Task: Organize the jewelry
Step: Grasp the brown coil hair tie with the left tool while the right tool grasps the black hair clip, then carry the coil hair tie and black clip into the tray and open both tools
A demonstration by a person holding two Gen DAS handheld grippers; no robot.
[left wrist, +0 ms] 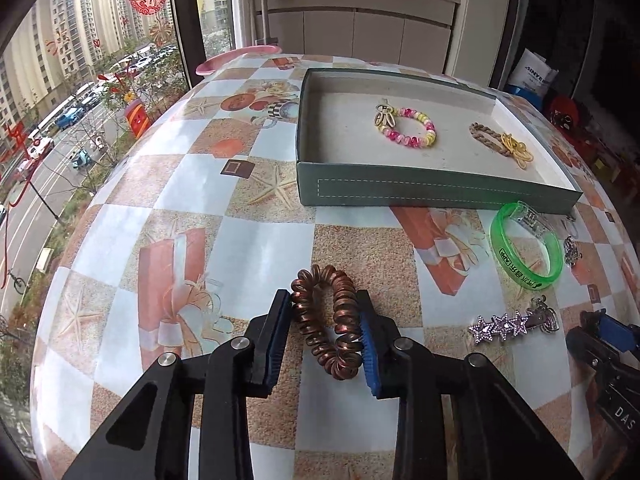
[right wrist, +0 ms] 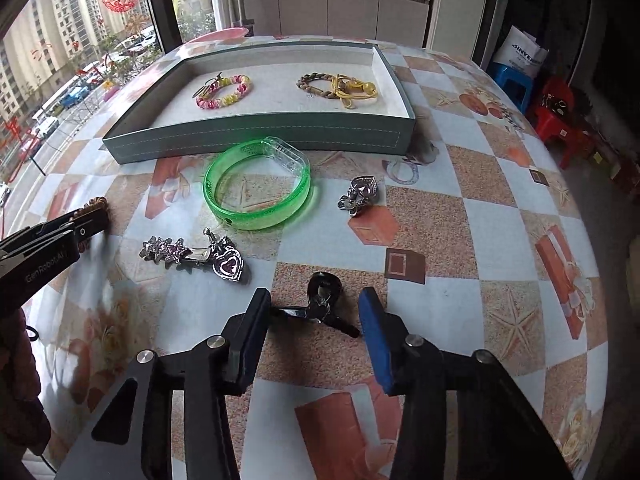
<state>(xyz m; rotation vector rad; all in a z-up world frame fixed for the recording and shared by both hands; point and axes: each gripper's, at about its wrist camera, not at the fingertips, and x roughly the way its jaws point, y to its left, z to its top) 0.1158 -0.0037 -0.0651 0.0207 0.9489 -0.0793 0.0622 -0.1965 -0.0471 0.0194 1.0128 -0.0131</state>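
Note:
My left gripper (left wrist: pixel 326 320) is shut on a copper spiral hair tie (left wrist: pixel 326 320), its pads touching both sides, at table level. My right gripper (right wrist: pixel 314 320) is open around a small black hair claw (right wrist: pixel 320 304) lying on the table. The grey-green tray (left wrist: pixel 436 192) holds a pink-yellow bead bracelet (left wrist: pixel 410 128) and a braided cord with yellow loops (left wrist: pixel 500 142). On the table lie a green bangle (right wrist: pixel 260 188), a star and heart hair clip (right wrist: pixel 192 256) and a silver charm (right wrist: pixel 360 194).
The round table with a checked cloth (right wrist: pixel 460 208) ends near a window at left. A pink dish (left wrist: pixel 236 58) sits at the far edge. Red and blue stools (right wrist: pixel 556 116) stand at right beyond the table.

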